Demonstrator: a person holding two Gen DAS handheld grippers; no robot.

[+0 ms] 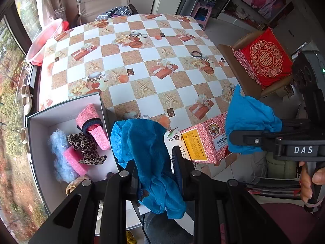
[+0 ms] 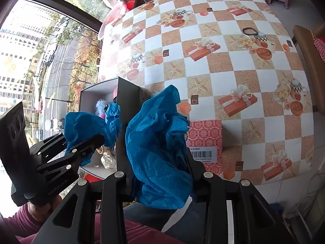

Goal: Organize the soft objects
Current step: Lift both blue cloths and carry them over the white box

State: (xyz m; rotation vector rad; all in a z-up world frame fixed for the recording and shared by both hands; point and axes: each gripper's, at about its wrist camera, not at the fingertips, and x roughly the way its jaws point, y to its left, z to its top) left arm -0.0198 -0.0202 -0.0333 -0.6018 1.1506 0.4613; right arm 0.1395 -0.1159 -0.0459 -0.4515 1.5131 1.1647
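Note:
My left gripper (image 1: 156, 162) is shut on a bunch of crumpled blue cloth (image 1: 150, 146) above the table's near edge, just right of an open grey box (image 1: 67, 105). My right gripper (image 2: 160, 162) is shut on another bunch of blue cloth (image 2: 158, 138); it also shows in the left wrist view (image 1: 243, 140), over a pink patterned carton (image 1: 207, 142). Whether the two bunches are one piece I cannot tell. The box holds a pink sponge (image 1: 73, 159), a leopard scrunchie (image 1: 85, 146), a fluffy light-blue item (image 1: 57, 142) and a pink roll (image 1: 91, 118). A black hair tie (image 1: 196, 53) lies far right.
The checked tablecloth (image 1: 142, 50) covers the table. A chair with a red cushion (image 1: 264, 59) stands at the right edge. A pink basin (image 1: 44, 40) sits at the far left corner and a folding chair (image 1: 101, 4) behind. A person's hand (image 1: 308, 181) grips the right handle.

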